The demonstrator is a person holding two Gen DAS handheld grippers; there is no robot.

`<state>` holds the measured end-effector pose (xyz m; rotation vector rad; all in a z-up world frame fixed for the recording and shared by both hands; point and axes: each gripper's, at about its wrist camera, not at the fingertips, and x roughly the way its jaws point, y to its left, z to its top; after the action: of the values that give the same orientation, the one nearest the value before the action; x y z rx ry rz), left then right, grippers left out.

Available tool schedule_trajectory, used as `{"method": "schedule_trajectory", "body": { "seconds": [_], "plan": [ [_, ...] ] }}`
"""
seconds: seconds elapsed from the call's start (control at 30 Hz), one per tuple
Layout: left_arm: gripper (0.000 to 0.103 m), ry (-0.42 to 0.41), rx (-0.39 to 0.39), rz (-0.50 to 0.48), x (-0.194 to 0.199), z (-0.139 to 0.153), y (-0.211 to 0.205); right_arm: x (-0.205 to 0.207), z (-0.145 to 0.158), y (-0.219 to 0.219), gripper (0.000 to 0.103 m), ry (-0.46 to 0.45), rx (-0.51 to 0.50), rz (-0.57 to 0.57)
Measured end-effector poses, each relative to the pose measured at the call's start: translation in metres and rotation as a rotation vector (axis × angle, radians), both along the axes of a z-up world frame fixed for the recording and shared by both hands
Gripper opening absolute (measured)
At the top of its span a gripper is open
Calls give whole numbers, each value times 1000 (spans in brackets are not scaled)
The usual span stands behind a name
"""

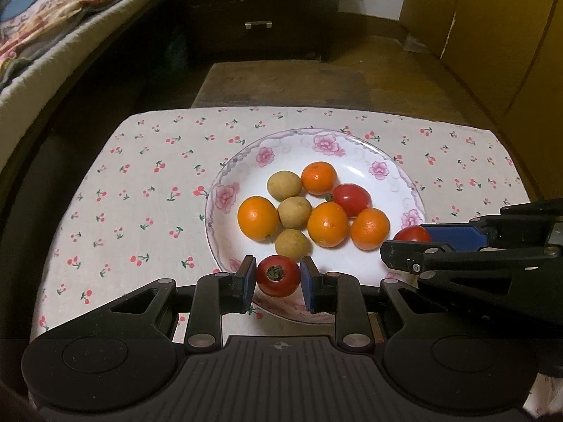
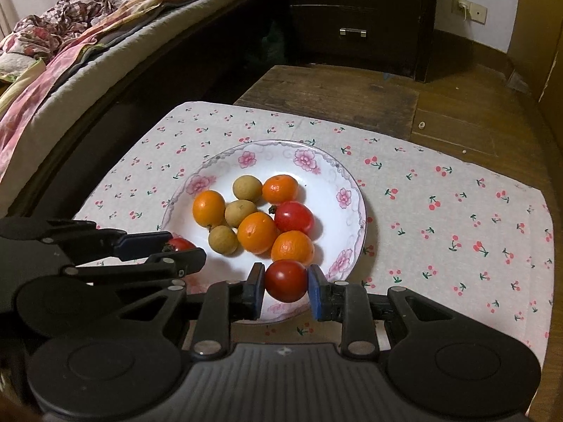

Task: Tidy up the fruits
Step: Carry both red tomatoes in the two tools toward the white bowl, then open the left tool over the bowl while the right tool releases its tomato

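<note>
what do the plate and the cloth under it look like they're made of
Plate: likely glazed ceramic, white and glossy, with printed pink flowers around the rim and light reflecting off it. Cloth: seemingly woven cotton or linen, matte, faint weave texture, cherry print, soft uneven edges.

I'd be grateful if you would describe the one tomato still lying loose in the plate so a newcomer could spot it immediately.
Find the flowered plate on the cherry-print cloth. In its fruit pile, the tomato lies toward the right side, touching oranges. It is the only red fruit lying free; the other two tomatoes are clamped in the left gripper and right gripper.
</note>
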<state>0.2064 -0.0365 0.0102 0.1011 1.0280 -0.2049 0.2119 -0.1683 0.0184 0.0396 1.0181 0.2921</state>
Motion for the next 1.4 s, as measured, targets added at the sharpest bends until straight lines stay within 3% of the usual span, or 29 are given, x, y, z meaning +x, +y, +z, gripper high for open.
{"method": "schedule_trajectory", "body": {
  "seconds": [0.6,1.27,1.4],
  "plan": [
    [34,18,-5,14,9,-8,1,12,-7,-3,29,1,27,-26],
    [51,-37,14,18,-13,10,7,-7,7,-9,35,-7,17,-57],
    [64,-59,25,28,-29,17,11,-23,14,-11,35,-12,4,-65]
  ]
}}
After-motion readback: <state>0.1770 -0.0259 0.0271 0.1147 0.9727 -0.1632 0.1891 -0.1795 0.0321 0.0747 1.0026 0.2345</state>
